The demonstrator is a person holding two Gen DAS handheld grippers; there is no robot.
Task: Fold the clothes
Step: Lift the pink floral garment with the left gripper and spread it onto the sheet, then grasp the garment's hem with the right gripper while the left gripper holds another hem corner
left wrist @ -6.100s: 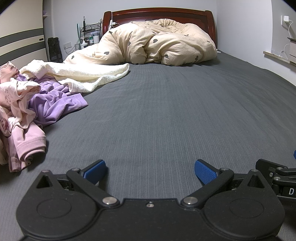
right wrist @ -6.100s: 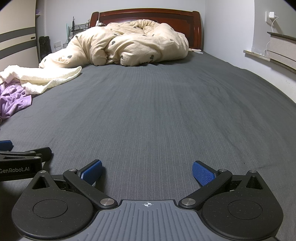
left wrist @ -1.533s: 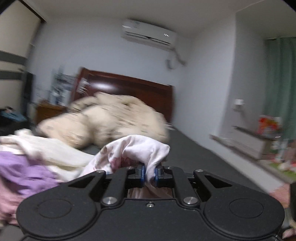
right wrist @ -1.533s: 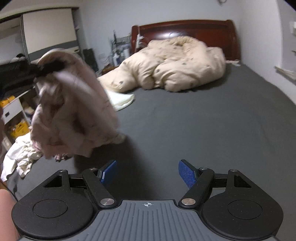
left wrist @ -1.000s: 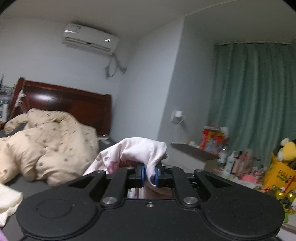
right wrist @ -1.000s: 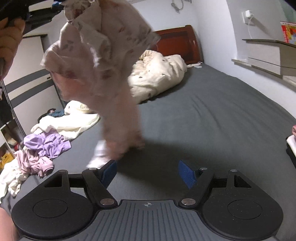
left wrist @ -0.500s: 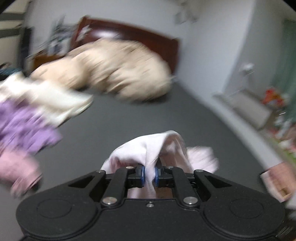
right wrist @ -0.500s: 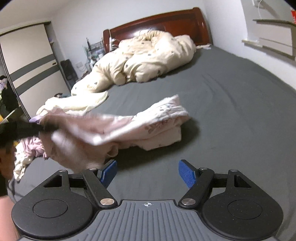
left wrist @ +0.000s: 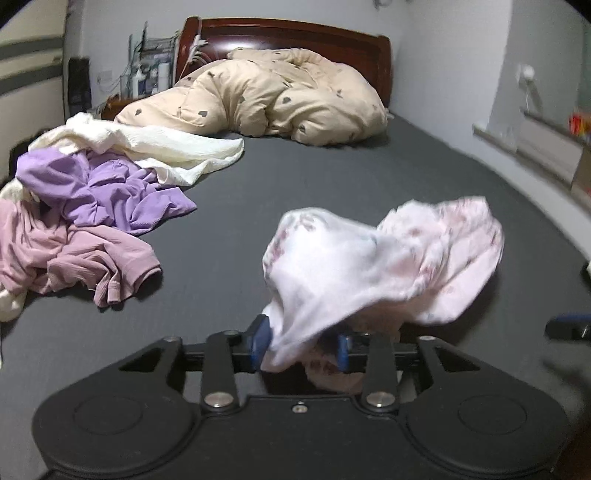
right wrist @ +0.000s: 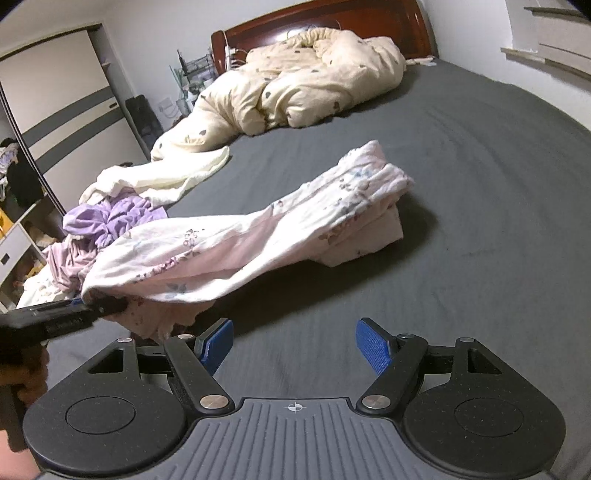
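Floral pink garment (right wrist: pixel 258 236), pale with small purple sprigs, stretches across the dark grey bed (right wrist: pixel 480 192): its far end lies bunched on the sheet near the middle, while the near end is lifted off the bed toward the left.

At the far left, a heap of clothes sits by the bed's edge: a dusty-pink top (left wrist: pixel 74 258), a purple top (left wrist: pixel 107 192) on it, and a cream cloth (left wrist: pixel 155 147) spreading toward the headboard.

Next comes the left gripper (left wrist: pixel 301 345), held low and level over the sheet, pointing up the bed. Its jaws stand partly apart, with the garment's raised end draped between the blue pads; the fabric touches the left pad (left wrist: pixel 260 341), but whether it is truly gripped is hard to tell, as the cloth is blurred. From the right wrist view the same gripper (right wrist: pixel 99 308) shows side-on at the left edge, with the cloth hanging from its tip.

To the right, the right gripper (right wrist: pixel 295 343) hovers just above the bed, tilted slightly down, jaws spread wide and holding nothing, the garment's hem just beyond its left finger (right wrist: pixel 218 341).

A beige duvet (right wrist: pixel 295 81) is piled at the headboard (right wrist: pixel 332 18).
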